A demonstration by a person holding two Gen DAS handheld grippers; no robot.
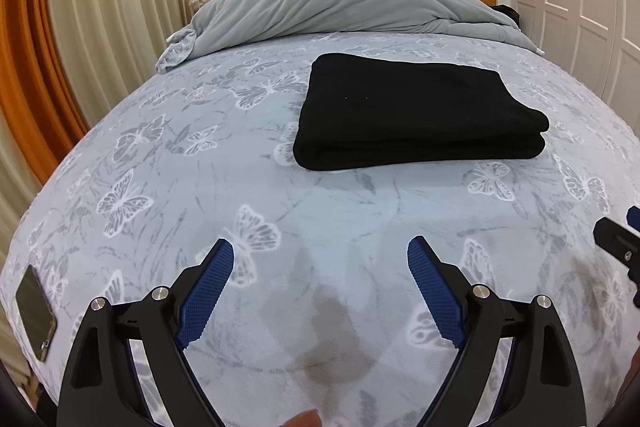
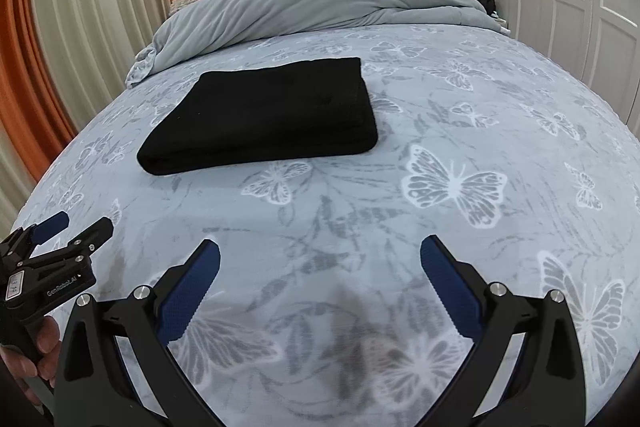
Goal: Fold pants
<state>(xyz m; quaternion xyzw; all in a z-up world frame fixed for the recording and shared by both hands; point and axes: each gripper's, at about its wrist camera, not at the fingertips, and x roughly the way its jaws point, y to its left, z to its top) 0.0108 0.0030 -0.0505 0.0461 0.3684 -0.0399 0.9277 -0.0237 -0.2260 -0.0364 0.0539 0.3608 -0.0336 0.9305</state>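
Note:
The black pants lie folded into a neat thick rectangle on the butterfly-print bed cover, also seen in the right wrist view. My left gripper is open and empty, hovering over the bed's near end, well short of the pants. My right gripper is open and empty too, near the foot of the bed, with the pants ahead to its left. The left gripper also shows at the left edge of the right wrist view.
A grey duvet is bunched at the headboard. A phone lies on the bed's near left edge. Curtains hang at the left and white wardrobe doors stand at the right.

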